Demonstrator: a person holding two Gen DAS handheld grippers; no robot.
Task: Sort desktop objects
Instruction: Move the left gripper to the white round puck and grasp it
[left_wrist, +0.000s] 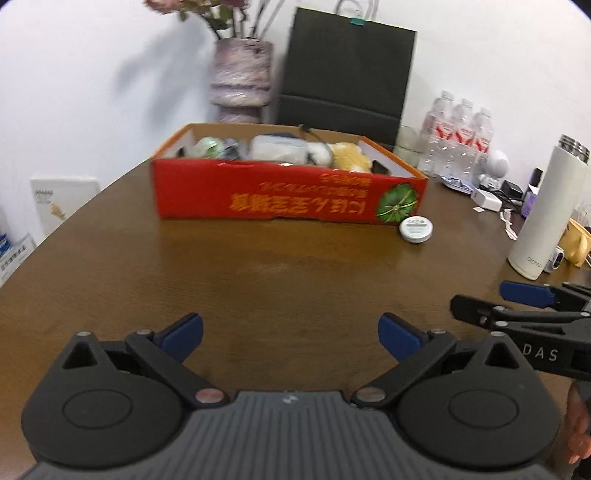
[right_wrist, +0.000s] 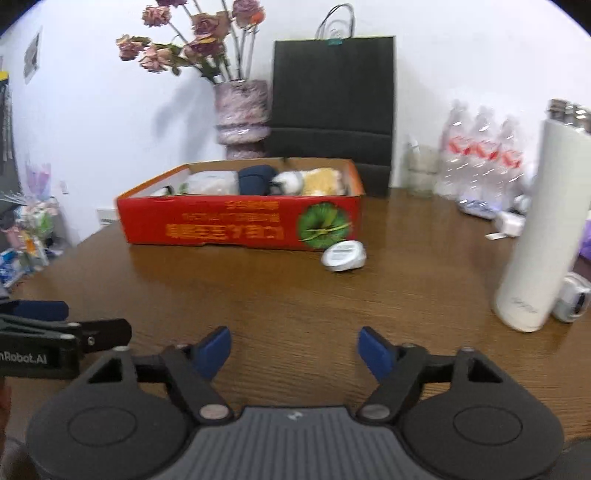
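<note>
Left wrist view shows the left gripper (left_wrist: 290, 334) wide and empty over the desk (left_wrist: 258, 266), while right wrist view shows the right gripper (right_wrist: 294, 350) wide, empty, the round tin (right_wrist: 343, 255) touching the red box (right_wrist: 236, 225), risking a fumble against it.

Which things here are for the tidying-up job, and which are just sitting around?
For the job: red box holding sorted items; small round tin beside it on the table; left gripper and right gripper, both open and empty.

Just lying about: white flask, water bottles, vase, black bag.
</note>
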